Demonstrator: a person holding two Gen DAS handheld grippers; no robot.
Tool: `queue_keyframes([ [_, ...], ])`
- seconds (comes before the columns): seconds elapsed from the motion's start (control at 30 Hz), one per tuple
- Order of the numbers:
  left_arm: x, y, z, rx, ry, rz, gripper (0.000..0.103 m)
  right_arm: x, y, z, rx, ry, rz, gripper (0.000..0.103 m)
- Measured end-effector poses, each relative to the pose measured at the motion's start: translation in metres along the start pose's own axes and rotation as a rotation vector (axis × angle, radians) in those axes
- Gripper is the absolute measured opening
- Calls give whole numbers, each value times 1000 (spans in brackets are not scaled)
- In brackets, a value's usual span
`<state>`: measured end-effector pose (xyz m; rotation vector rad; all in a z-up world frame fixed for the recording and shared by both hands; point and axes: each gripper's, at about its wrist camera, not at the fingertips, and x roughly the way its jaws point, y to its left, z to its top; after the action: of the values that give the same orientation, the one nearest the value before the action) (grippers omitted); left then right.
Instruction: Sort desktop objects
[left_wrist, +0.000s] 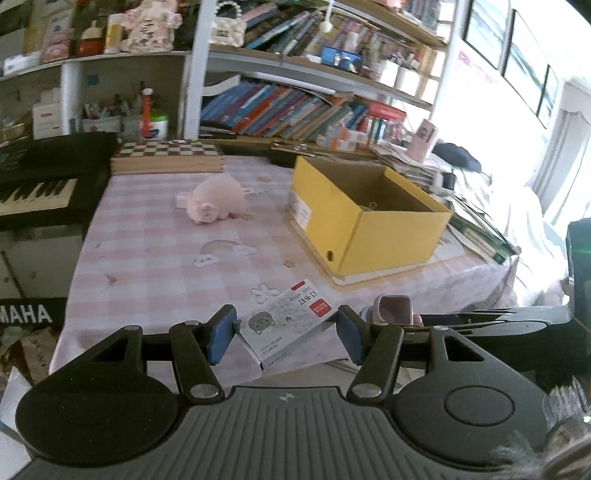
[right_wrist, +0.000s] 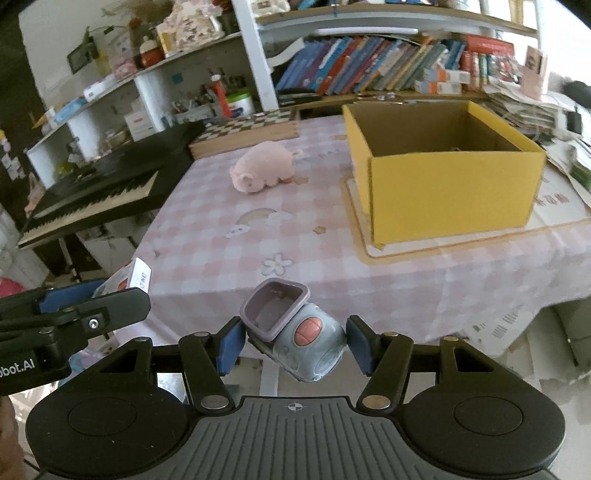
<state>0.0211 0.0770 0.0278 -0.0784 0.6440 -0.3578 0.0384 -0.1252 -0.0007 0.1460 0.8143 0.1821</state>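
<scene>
My left gripper (left_wrist: 284, 334) is shut on a white staples box (left_wrist: 288, 319) with a cat picture, held above the table's near edge; the box also shows in the right wrist view (right_wrist: 135, 278). My right gripper (right_wrist: 293, 341) is shut on a grey-blue toy with a purple cup-like opening (right_wrist: 303, 326), held at the table's front edge; it also shows in the left wrist view (left_wrist: 393, 308). A pink plush pig (left_wrist: 216, 199) (right_wrist: 264, 168) lies on the checked tablecloth. An open yellow cardboard box (left_wrist: 369, 214) (right_wrist: 443, 173) stands at the right.
A chessboard box (left_wrist: 168, 157) lies at the table's back. A black keyboard (left_wrist: 40, 184) (right_wrist: 99, 188) stands left of the table. Bookshelves (left_wrist: 295, 107) run behind. Stacked papers and books (left_wrist: 476, 221) lie right of the yellow box.
</scene>
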Motion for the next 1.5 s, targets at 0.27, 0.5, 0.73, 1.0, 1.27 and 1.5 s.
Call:
queue_keyframes([
  [0.27,10,-24,-4,51,24,-78,57,-16,-20,-13,57,-11,-62,61],
  [0.5,26,-47,1,101,39,-142,57,-26,-42,-17,113,-25,-112,61],
  [0.73,44,-73,10,146,51,-205,57,-34,-70,-15,161,-41,-162,61],
  [1.0,72,-105,24,181,57,-247,57,-35,-106,-3,194,-52,-196,61],
  [1.27,101,-131,39,184,67,-246,57,-25,-140,17,189,-43,-188,61],
  [1.5,128,-151,56,183,57,-230,57,-13,-170,37,184,-38,-172,61],
])
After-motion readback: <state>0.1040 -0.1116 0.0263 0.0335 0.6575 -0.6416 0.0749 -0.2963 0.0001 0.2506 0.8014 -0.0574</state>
